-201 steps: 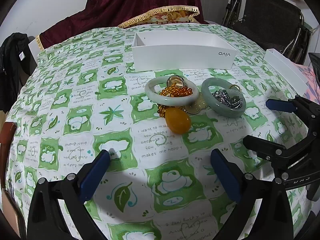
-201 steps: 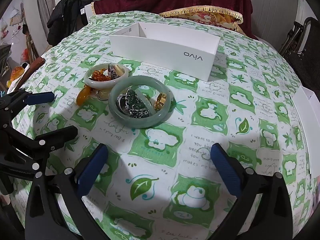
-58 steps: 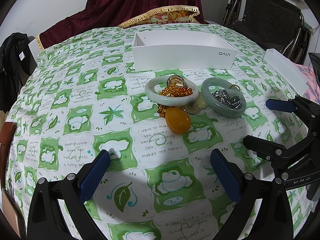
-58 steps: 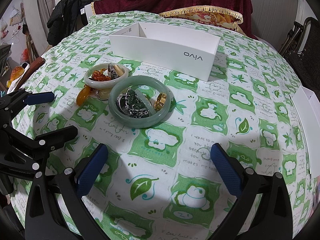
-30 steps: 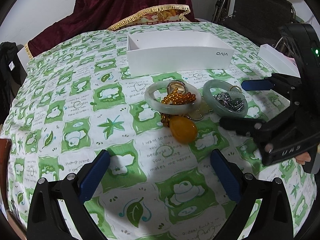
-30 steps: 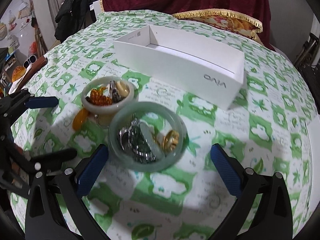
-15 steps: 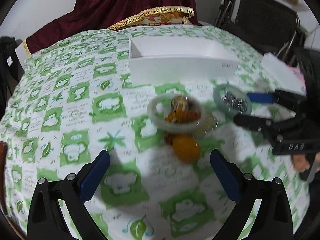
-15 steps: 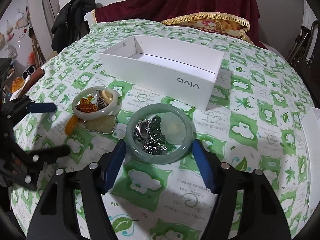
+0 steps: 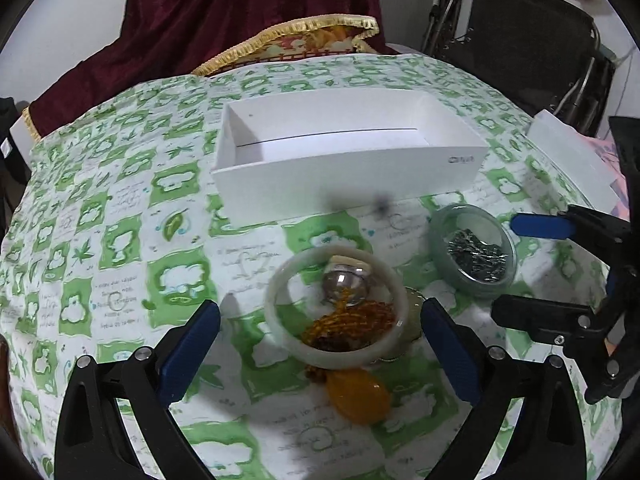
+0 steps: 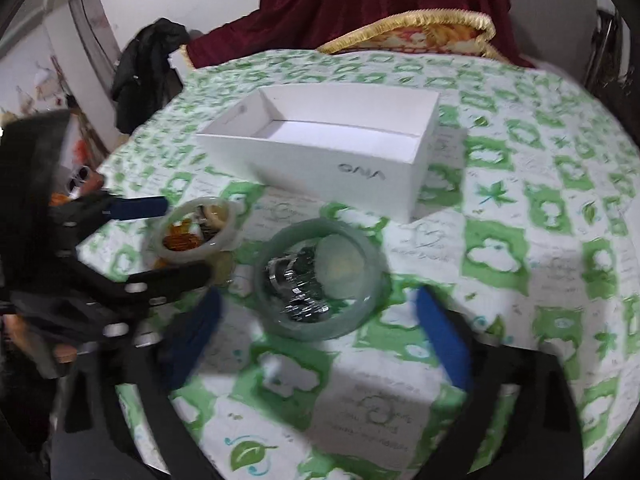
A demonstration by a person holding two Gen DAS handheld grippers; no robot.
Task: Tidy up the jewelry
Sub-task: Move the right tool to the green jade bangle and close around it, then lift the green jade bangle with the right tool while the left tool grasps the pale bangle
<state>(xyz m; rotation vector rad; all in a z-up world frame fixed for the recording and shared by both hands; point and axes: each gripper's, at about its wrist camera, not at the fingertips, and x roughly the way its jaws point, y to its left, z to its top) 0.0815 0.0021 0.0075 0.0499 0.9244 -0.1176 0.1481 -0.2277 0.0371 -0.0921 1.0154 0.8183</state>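
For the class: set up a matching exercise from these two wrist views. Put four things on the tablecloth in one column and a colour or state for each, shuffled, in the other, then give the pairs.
Things
1. white box
2. pale bangle
3. grey-green bangle
4. oval amber pendant

Descriptions
A. rings a heap of silvery chain
B. lies outside both bangles, on the cloth
C. open on top, nothing inside
D. rings orange beads and a clear ball

Pairs: 1-C, 2-D, 3-A, 4-B
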